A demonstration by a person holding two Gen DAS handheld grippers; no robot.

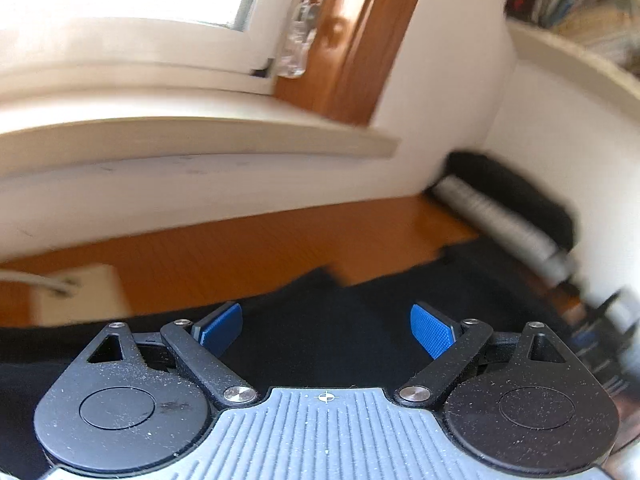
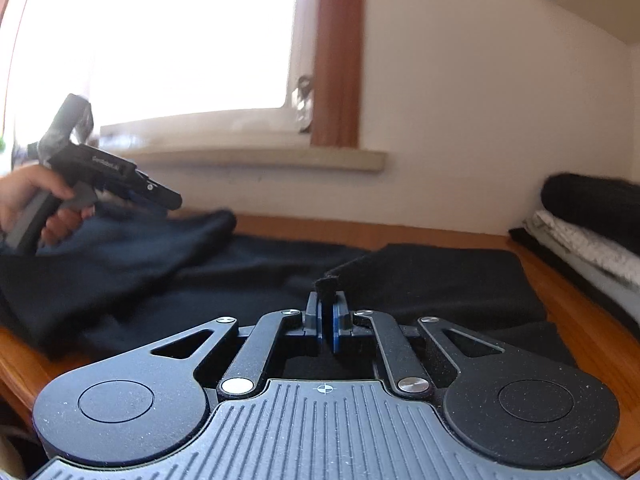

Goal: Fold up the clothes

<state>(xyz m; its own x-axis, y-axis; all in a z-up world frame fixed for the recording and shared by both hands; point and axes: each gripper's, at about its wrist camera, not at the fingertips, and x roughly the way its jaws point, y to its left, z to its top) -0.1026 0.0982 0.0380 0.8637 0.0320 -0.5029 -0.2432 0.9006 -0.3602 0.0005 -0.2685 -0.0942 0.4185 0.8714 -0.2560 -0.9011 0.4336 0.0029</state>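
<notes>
A dark navy garment (image 2: 248, 272) lies spread on the wooden table (image 2: 568, 304). My right gripper (image 2: 327, 312) is shut on a corner of the garment, which sticks up between the blue pads. My left gripper (image 1: 326, 330) is open and empty above the dark cloth (image 1: 320, 344), its blue pads (image 1: 430, 334) wide apart. In the right wrist view the left gripper (image 2: 160, 196) shows at the far left, held in a hand above a raised fold of the garment.
A stack of folded clothes (image 2: 592, 220), black on top of white, sits at the table's right by the wall; it also shows in the left wrist view (image 1: 508, 208). A window sill (image 2: 256, 156) runs behind the table. A white box (image 1: 76, 292) lies at left.
</notes>
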